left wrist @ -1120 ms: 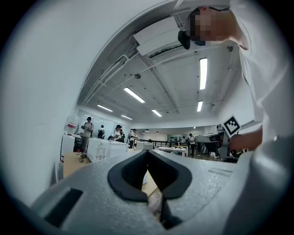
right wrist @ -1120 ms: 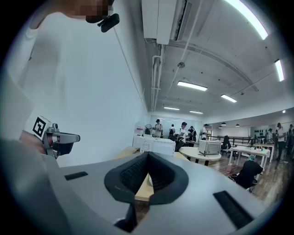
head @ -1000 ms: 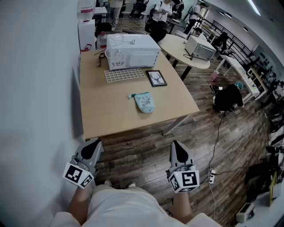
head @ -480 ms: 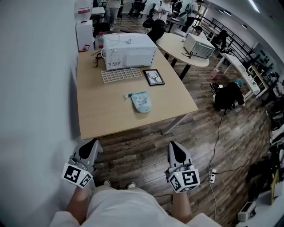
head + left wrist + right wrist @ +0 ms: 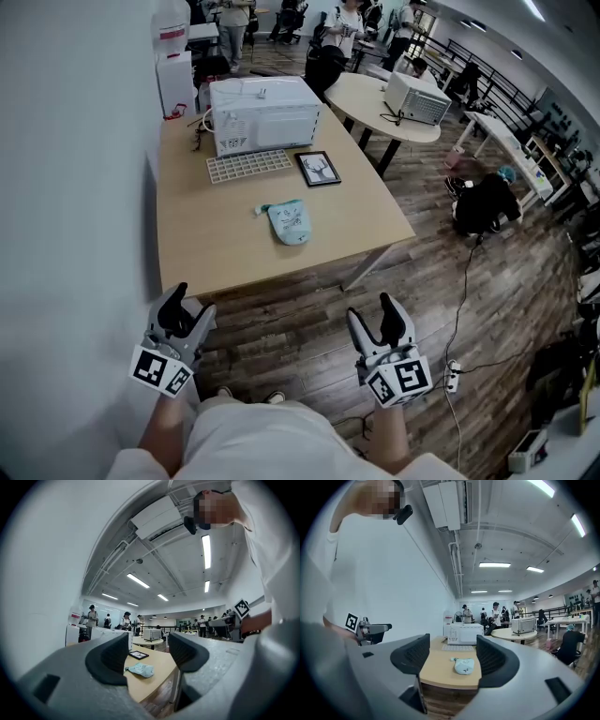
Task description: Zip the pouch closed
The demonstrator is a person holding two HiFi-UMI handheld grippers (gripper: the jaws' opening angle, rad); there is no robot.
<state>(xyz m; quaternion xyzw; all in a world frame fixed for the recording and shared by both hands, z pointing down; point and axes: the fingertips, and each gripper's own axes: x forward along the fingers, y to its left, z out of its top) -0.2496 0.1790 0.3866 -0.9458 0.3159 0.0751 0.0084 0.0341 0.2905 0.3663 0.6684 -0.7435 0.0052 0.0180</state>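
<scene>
Two grippers, and neither has reached the pouch, so I'd judge the zipping has not begun. The left gripper (image 5: 187,306) hangs just short of the near edge of the table (image 5: 202,248), by its left corner. Its jaws have just been opening and stand moderately apart with nothing between them; looking along them, only the distant pouch shows through the gap. The pouch (image 5: 289,222) lies flat on the table, ahead of both grippers and roughly between the lines they point along, well apart from either. A small tab sticks out at its left end, likely the zip pull, but from here it is too small to tell how far the zip stands open. Beyond the pouch, farther from the grippers, sit a tray (image 5: 247,165), a frame (image 5: 318,168) and a white box (image 5: 262,114), none of them part of the job. The right gripper (image 5: 375,319) is off the table, over the wooden floor. Its jaws have also just been opening, to about the same spread, and they are empty too, with the pouch far off in the gap. Everything is left to do, I'd say: both must come forward over the table, one to steady the pouch and the other to take the pull and run it along.
</scene>
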